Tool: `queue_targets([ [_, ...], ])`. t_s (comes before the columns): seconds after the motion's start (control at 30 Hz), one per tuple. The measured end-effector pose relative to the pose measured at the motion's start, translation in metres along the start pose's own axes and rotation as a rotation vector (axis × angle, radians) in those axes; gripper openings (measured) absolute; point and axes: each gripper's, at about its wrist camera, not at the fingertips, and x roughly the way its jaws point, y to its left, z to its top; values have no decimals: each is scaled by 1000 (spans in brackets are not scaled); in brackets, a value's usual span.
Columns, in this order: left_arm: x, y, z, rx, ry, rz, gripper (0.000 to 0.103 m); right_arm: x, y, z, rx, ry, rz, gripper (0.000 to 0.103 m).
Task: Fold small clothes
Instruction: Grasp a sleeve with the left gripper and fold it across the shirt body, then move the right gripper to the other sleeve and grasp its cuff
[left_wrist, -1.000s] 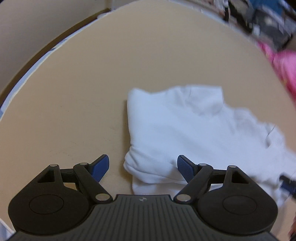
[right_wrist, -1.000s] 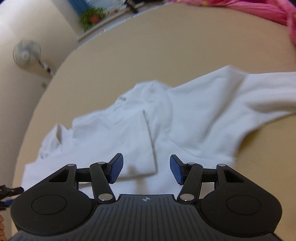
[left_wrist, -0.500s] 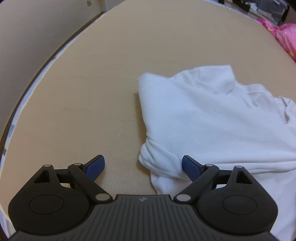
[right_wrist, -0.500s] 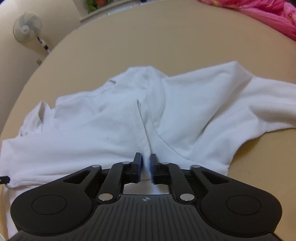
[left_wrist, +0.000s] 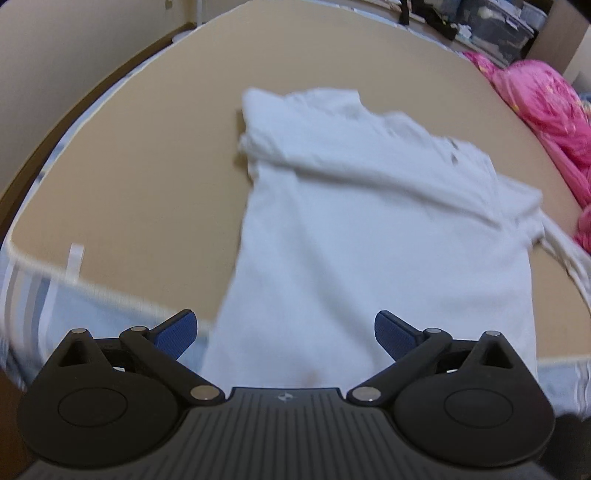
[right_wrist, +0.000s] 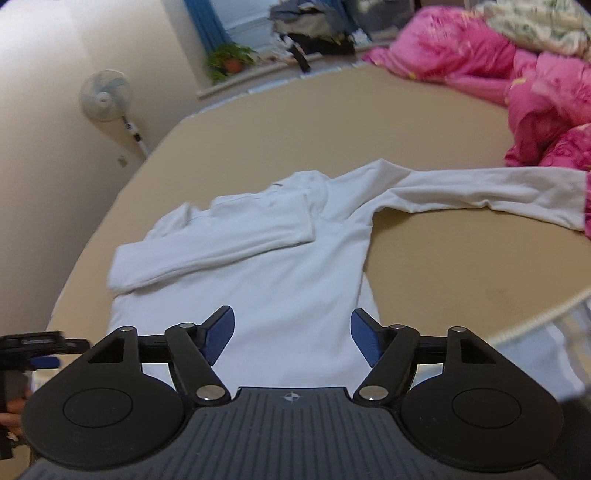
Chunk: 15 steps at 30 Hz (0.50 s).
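Observation:
A white long-sleeved shirt (left_wrist: 369, 221) lies flat on the tan bed top (left_wrist: 147, 166), hem toward me. In the right wrist view the shirt (right_wrist: 288, 280) has one sleeve (right_wrist: 214, 247) folded across its chest. The other sleeve (right_wrist: 480, 192) stretches right toward the pink quilt. My left gripper (left_wrist: 284, 332) hovers over the hem, its jaws opening wide, with nothing pressed between them. My right gripper (right_wrist: 291, 330) hangs above the lower body of the shirt, jaws opening, pads off the cloth. The left gripper (right_wrist: 29, 347) shows at that view's left edge.
A pink quilt (right_wrist: 498, 62) is heaped at the far right of the bed. The mattress's near edge with white piping (left_wrist: 92, 288) runs under the left gripper. A standing fan (right_wrist: 105, 96) and a potted plant (right_wrist: 229, 59) stand beyond the bed.
Both grippers have pulled back and up from the shirt's upper part to its hem. The right jaws, nearly shut half a second ago, have spread; the left jaws have widened.

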Motion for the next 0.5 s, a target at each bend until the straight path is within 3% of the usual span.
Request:
queue_targets([
  [0.2, -46, -23, -49, 54, -48, 14, 102, -53, 26, -29, -49, -51, 77, 77],
  [0.5, -115, -44, -82, 167, -198, 67, 102, -86, 26, -55, -37, -102, 104, 79],
])
